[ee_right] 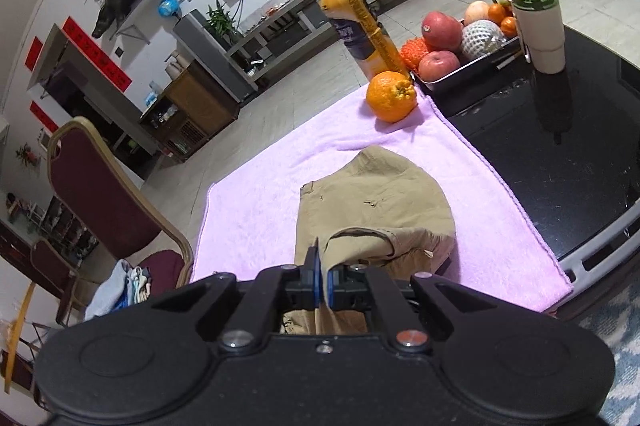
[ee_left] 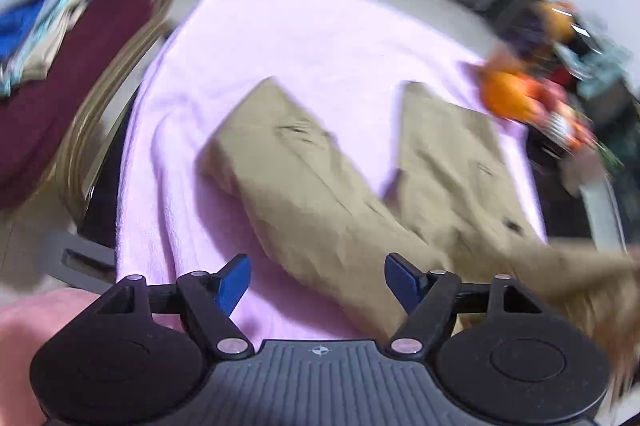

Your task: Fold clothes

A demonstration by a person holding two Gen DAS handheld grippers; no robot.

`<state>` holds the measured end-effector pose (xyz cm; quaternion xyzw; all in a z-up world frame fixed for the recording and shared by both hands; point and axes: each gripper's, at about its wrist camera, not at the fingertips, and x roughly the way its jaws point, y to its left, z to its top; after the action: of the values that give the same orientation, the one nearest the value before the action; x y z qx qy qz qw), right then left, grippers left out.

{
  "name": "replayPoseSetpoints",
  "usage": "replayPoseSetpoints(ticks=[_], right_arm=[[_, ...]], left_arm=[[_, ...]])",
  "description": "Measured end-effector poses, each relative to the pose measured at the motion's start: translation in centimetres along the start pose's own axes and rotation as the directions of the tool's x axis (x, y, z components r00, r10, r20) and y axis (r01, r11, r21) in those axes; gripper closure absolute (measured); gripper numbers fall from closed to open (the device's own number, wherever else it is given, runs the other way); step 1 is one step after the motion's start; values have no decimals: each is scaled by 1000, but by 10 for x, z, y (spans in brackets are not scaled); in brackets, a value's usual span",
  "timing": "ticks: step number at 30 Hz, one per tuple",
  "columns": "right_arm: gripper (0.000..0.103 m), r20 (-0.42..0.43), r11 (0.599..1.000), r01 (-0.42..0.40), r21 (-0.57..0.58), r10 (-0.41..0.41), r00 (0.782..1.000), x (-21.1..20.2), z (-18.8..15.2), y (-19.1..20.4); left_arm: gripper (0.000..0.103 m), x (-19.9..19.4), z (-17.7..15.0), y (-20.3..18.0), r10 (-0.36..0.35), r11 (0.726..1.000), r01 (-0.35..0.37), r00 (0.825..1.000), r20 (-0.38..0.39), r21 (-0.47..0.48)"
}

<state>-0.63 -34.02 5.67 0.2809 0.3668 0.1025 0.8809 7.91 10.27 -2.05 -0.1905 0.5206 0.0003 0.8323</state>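
Khaki shorts [ee_left: 328, 186] lie spread on a pink towel [ee_left: 288, 38], both legs pointing away in the blurred left wrist view. My left gripper [ee_left: 318, 282] hovers above the near part of the shorts, its blue pads [ee_left: 234, 282] wide apart with nothing between them. In the right wrist view the khaki shorts [ee_right: 376, 198] are bunched on the pink towel [ee_right: 256, 202]. My right gripper [ee_right: 323, 280] is shut on a fold of the shorts' fabric, which runs up between its blue pads.
An orange [ee_right: 391, 96], an orange juice bottle [ee_right: 362, 30], a fruit tray [ee_right: 472, 66] and a lidded cup [ee_right: 540, 26] stand at the towel's far right on the black table [ee_right: 560, 154]. A maroon chair [ee_right: 116, 210] with stacked folded clothes [ee_right: 120, 288] stands left.
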Motion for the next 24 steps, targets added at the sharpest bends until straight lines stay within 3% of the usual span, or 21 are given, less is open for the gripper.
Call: replayPoseSetpoints(ticks=[2,5,6,8,10,12,13,14,16,18,19,21,23,24], right_arm=[[99,2,1000,-5,-12,5,1000,0,0,3],[99,1,1000,-8,-28,8,1000,0,0,6],[99,1,999,-10,-31,10,1000,0,1,6],[99,0,999,-15,-28,15,1000,0,1,5],[99,0,1000,-20,-17,20,1000,0,2,3],[99,6,1000,-22,-7,22,1000,0,3,2],[99,10,1000,-22,-3,22,1000,-1,4,2],[99,18,1000,-23,2,23,1000,-2,4,2],[99,48,999,-28,16,27,998,-7,5,3],[99,83,998,-54,36,51,995,-15,4,5],[99,99,996,-71,45,67,993,-17,4,7],[99,120,993,-109,55,102,988,-19,0,13],[99,109,990,-131,47,125,986,-12,-5,22],[99,88,990,-133,41,129,988,-4,-7,26]], left_arm=[[33,24,11,-1,27,999,-28,999,-32,-20],[50,57,17,-11,6,1000,-7,997,-75,-21],[77,62,16,-15,3,1000,-4,997,-73,-12],[101,63,17,-25,-15,1000,16,999,-48,21],[103,46,24,-43,-55,993,51,998,29,109],[103,19,36,-71,-117,968,80,983,142,238],[103,3,44,-87,-165,950,101,966,199,295],[103,-16,49,-100,-224,928,123,939,263,352],[103,-52,58,-115,-339,884,155,862,376,441],[102,-82,66,-117,-434,852,180,768,471,491],[100,-80,70,-105,-370,884,128,780,505,450],[75,-66,79,-75,-181,944,-13,814,553,328],[68,-53,88,-45,16,967,-159,818,574,199],[68,-49,85,-30,61,973,-175,829,556,154]])
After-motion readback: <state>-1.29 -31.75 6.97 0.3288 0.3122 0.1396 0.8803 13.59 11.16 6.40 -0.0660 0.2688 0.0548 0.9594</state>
